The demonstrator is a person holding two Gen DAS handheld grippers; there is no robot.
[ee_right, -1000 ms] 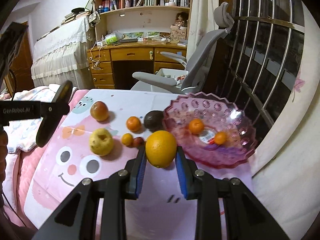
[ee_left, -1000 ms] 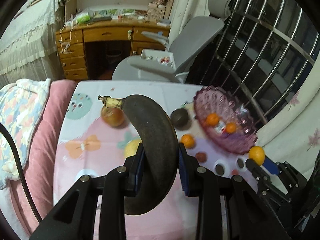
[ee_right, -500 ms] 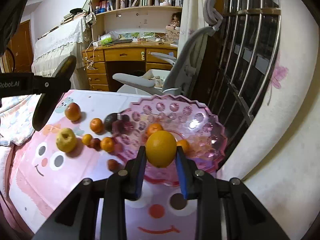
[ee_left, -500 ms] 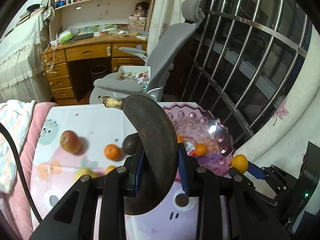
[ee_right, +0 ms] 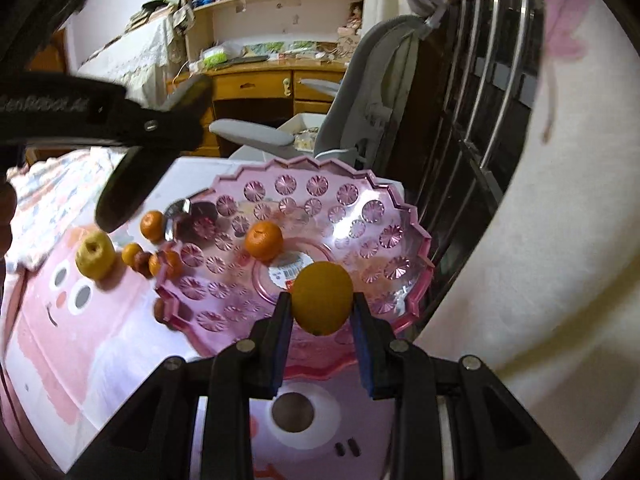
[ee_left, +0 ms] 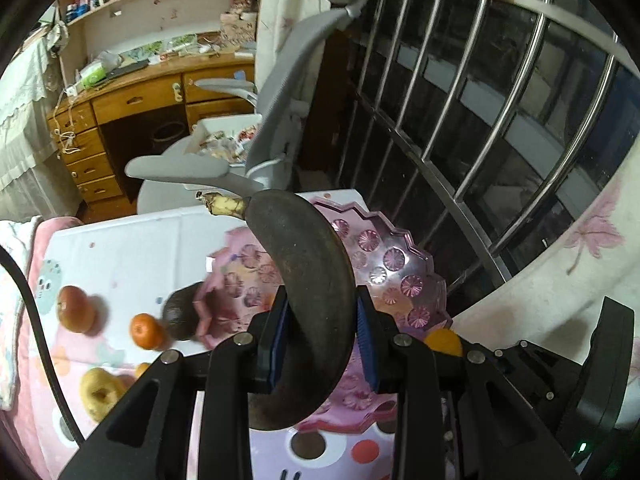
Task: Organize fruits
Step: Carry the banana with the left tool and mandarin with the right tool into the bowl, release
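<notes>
Left gripper (ee_left: 320, 340): black angular arms, blue ribbed pads, clenched on a banana (ee_left: 308, 292) gone almost wholly dark brown-black, matte skin, thick curved body, pale yellow stem stub pointing up-left. Gripper pitched steeply down, banana hanging above the near-left part of the fruit bowl (ee_left: 400, 256). Right gripper (ee_right: 322, 316): same black frame and blue pads, grasping a round orange (ee_right: 323, 298), smooth dull-yellow rind, held over the bowl's near side, also tilted steeply downward. From the right wrist view the left gripper shows as a dark bar crossing the upper left, banana drooping below it. Bowl: translucent pink plastic, shallow and wide, zigzag rim, pressed rosette pattern on the wall, printed label at the centre of the floor; one small mandarin (ee_right: 264, 240) lies inside, left of centre. Bowl sits on a soft pink-and-white cartoon-print cloth (ee_right: 100, 320). Beside the bowl's left rim: a dark avocado (ee_left: 182, 314) touching the rim, a mandarin just left of it, a yellow apple (ee_right: 95, 258) with dimpled top, a few small orange and reddish fruits in a row, one red-brown apple (ee_left: 74, 308) farther left. Beyond the cloth: grey padded office chair (ee_left: 288, 92), wooden desk (ee_left: 136, 100) with drawers and clutter, bookshelves above, metal window bars on the right.
</notes>
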